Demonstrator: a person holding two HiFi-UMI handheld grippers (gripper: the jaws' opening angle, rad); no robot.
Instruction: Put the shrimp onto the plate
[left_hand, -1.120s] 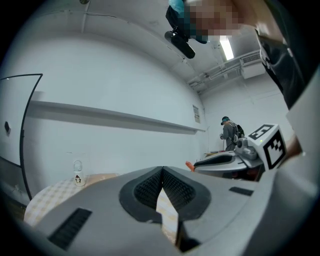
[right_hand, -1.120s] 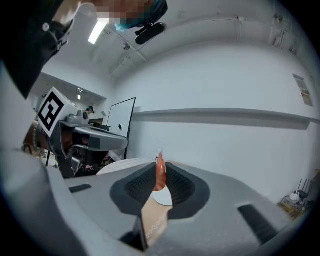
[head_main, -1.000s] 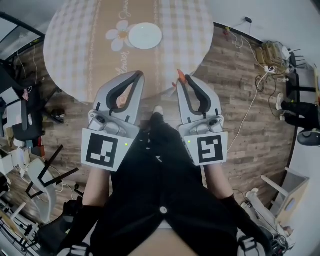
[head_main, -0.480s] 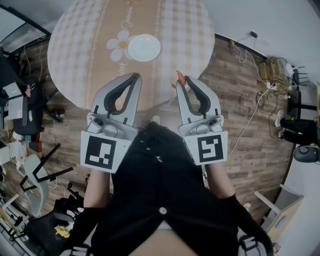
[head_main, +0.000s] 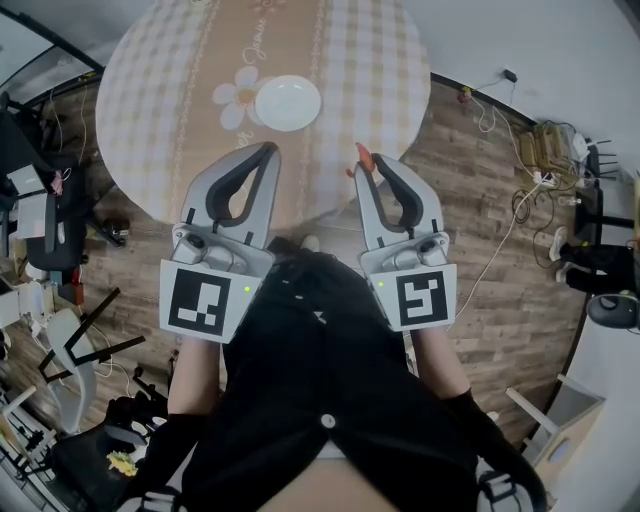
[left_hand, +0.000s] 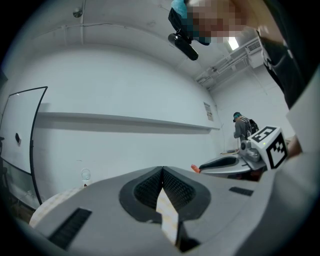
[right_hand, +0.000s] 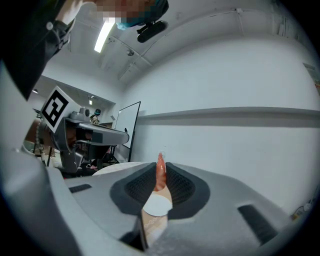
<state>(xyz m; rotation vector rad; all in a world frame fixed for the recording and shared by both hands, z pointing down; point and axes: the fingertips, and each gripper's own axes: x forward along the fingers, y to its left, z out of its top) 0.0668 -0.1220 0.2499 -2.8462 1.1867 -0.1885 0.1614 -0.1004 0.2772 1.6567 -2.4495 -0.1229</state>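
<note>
While held well short of the plate (head_main: 288, 103), pinches the shrimp (head_main: 362, 152) in the jaws of the right gripper (head_main: 367, 161) — orange tip poking up past the jaw ends, nearer the body than the plate and to its right, above the near rim of the counter (head_main: 170, 90). Apart from the plate, then, and up off the cloth.

Seen along the right gripper (right_hand: 160, 167) itself: clamped on the shrimp (right_hand: 160, 172) at the very tips, with the plate (right_hand: 157, 204) showing white through the gap lower down.

Holds the left gripper (head_main: 268, 152) alongside, nearer the body than the plate and slightly to its left, about level with the other. Shows in the left gripper view as jaws pressed together tip to tip on the left gripper (left_hand: 162, 170), only a sliver of checked cloth visible far behind through the lower gap. Catches there too the right gripper (left_hand: 225, 162) off to one side, the shrimp (left_hand: 195, 169) red at its nose.

Plate lying flat — white, round — just beside a printed daisy (head_main: 238, 94) on the checked cloth. Wooden floor (head_main: 480, 230) past the counter's rim, with a tangle of cables (head_main: 545, 150) well to the right of the plate.
</note>
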